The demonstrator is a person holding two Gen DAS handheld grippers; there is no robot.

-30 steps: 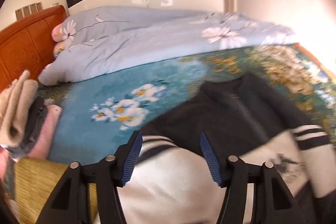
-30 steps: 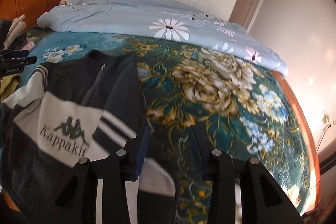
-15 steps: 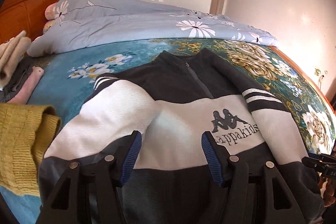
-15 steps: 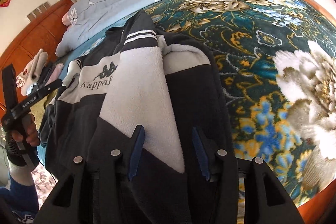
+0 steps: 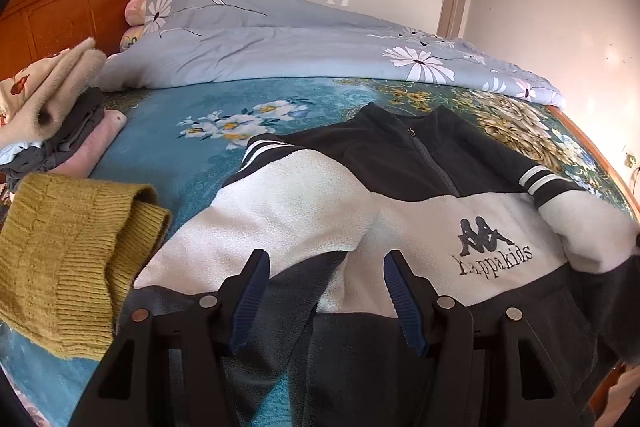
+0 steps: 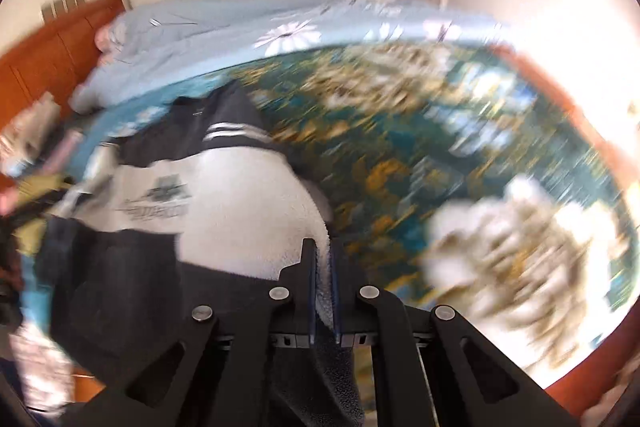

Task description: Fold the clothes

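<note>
A black and white fleece zip jacket [image 5: 400, 195] with a printed logo lies front up on the teal floral bedspread [image 5: 192, 155]. My left gripper [image 5: 324, 291] is open, its blue-padded fingers [image 5: 250, 291] hovering over the jacket's left sleeve and lower front. In the blurred right wrist view, my right gripper [image 6: 323, 283] is shut on the jacket's right sleeve [image 6: 256, 211], white fleece pinched between the jaws. The right sleeve lies folded over the jacket's side.
A mustard knitted sweater [image 5: 68, 251] lies at the near left. Folded clothes [image 5: 52, 119] are stacked by the wooden headboard [image 5: 72, 11]. A grey floral duvet [image 5: 304, 43] is bunched across the far side. The bed's wooden edge [image 6: 576, 131] runs along the right.
My right gripper has closed on the right sleeve and is moving fast, blurring its view. My left gripper stays open and has dropped slightly nearer the jacket.
</note>
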